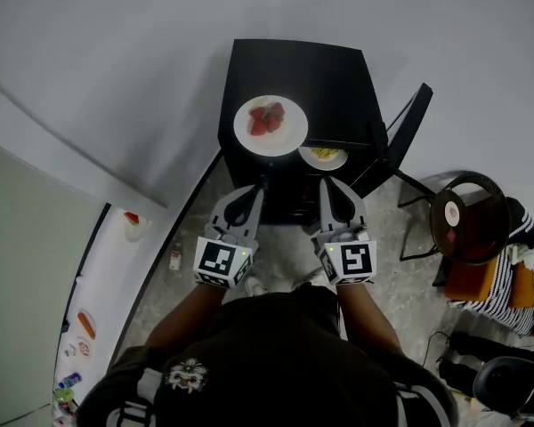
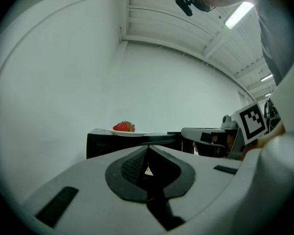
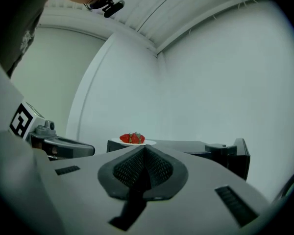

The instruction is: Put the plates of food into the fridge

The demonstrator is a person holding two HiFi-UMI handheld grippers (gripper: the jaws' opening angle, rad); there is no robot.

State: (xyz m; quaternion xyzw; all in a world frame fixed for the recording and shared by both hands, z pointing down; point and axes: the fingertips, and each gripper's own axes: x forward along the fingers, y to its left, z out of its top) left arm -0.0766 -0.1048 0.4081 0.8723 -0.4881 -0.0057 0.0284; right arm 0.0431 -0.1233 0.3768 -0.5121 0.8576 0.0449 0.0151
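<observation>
A white plate of strawberries (image 1: 270, 124) sits on top of the small black fridge (image 1: 338, 78). It also shows far ahead in both gripper views, as the plate of strawberries (image 2: 123, 127) and the same plate (image 3: 133, 139). A second plate with yellow food (image 1: 323, 157) lies just below the fridge top's front edge, at the open front. The fridge door (image 1: 402, 132) stands swung out to the right. My left gripper (image 1: 262, 185) and right gripper (image 1: 324, 183) hang side by side in front of the fridge, both shut with nothing between the jaws.
A round dark stool (image 1: 467, 216) with a small plate stands at the right, beside a person in a striped sleeve (image 1: 525, 238). At the left, a white counter (image 1: 116, 265) carries small food items. A small bottle (image 1: 175, 258) stands on the floor near it.
</observation>
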